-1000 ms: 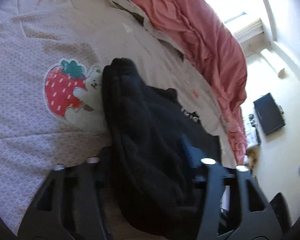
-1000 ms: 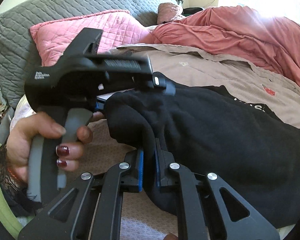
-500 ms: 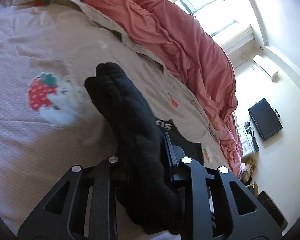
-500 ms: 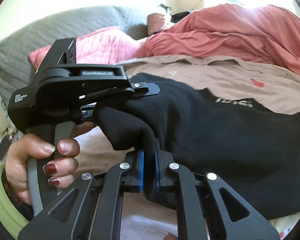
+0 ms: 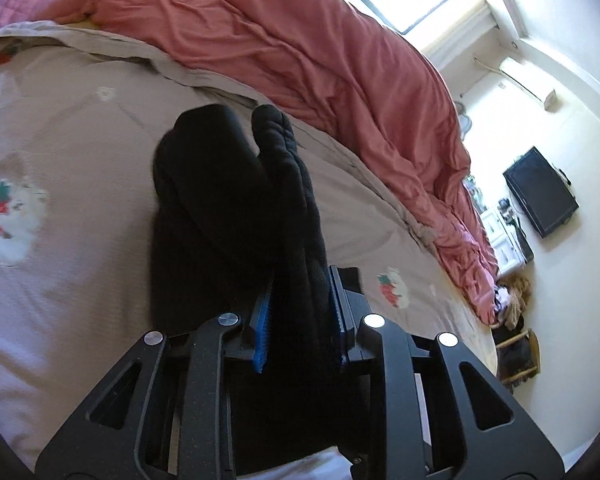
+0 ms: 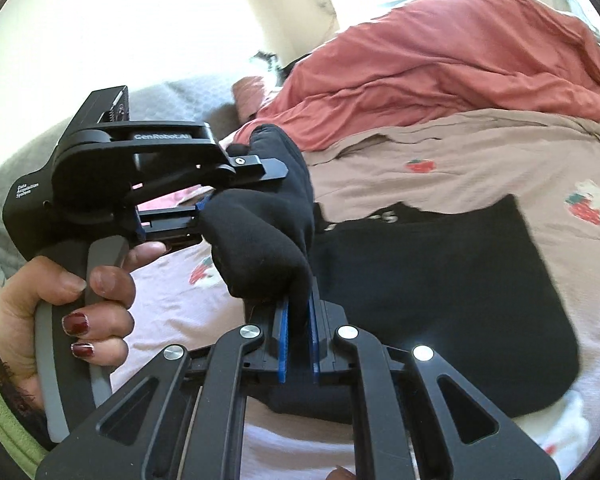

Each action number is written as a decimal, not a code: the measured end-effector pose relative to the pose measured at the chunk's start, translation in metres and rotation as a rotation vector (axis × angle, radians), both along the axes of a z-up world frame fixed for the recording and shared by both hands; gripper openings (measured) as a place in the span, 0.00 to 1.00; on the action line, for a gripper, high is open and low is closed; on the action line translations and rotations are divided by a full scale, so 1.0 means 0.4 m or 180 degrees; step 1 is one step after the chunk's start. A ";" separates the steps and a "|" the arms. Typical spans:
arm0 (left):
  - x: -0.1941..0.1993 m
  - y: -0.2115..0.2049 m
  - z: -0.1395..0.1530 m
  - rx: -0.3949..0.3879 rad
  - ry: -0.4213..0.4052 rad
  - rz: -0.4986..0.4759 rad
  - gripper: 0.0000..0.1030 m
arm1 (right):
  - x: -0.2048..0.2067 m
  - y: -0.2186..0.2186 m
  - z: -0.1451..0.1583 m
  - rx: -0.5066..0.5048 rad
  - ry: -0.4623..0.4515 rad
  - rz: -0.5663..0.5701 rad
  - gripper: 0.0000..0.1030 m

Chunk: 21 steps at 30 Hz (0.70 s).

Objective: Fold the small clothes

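A black garment (image 6: 432, 280) with white lettering lies on the bed, one end lifted off the bedspread. My left gripper (image 5: 300, 320) is shut on a bunched fold of the black garment (image 5: 236, 216), which rises in front of its blue pads. My right gripper (image 6: 298, 336) is shut on the same lifted end. In the right wrist view the left gripper (image 6: 204, 200) is held by a hand with red nails, close above and left of my right fingers.
The bed has a beige bedspread with strawberry prints (image 5: 80, 128). A rumpled salmon duvet (image 5: 320, 72) lies along its far side. Grey and pink pillows (image 6: 204, 92) are at the head. A wall TV (image 5: 540, 192) and window are beyond the bed.
Both grippers have lifted the garment's end higher off the bed. The left gripper has closed tighter on the bunched fold, and more bedspread shows under the lifted end.
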<state>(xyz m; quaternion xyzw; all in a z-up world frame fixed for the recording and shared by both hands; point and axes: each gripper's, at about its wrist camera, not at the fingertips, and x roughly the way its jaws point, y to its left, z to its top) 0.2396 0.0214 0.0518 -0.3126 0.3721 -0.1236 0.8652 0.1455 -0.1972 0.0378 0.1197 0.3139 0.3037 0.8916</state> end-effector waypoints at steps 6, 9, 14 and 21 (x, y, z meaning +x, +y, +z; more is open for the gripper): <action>0.047 -0.134 -0.010 0.0045 0.0105 -0.0255 0.13 | 0.026 -0.113 -0.020 0.0151 0.0141 -0.0246 0.07; 0.057 -0.193 -0.029 0.0118 0.0173 -0.0405 0.13 | 0.029 -0.159 -0.036 0.0161 0.0194 -0.0364 0.07; 0.040 -0.218 -0.067 0.0192 0.0199 -0.0462 0.14 | 0.034 -0.227 -0.087 0.0138 0.0440 -0.0461 0.07; -0.025 -0.110 -0.089 0.0626 0.0061 0.0134 0.22 | 0.006 -0.236 -0.111 -0.0033 0.0509 -0.0449 0.05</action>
